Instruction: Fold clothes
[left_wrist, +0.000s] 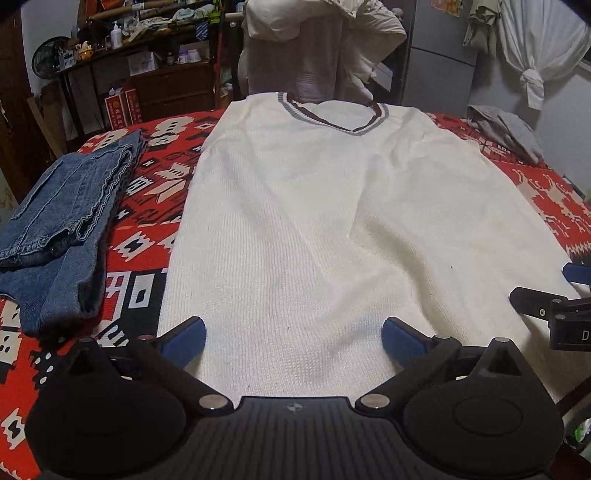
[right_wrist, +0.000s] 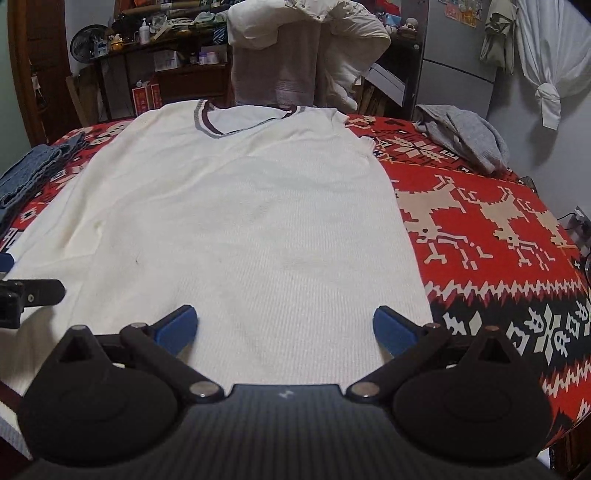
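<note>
Both grippers released, left gripper (left_wrist: 293, 341) and right gripper (right_wrist: 286, 328) side by side over the near hem of the white sweater (left_wrist: 314, 221), which lies flat ahead; folded jeans (left_wrist: 62, 229) left of it.

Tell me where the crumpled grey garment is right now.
The crumpled grey knit garment lies at the far right corner of the red patterned blanket, right of the spread white V-neck sweater and apart from it; both wrist views show it.
</note>
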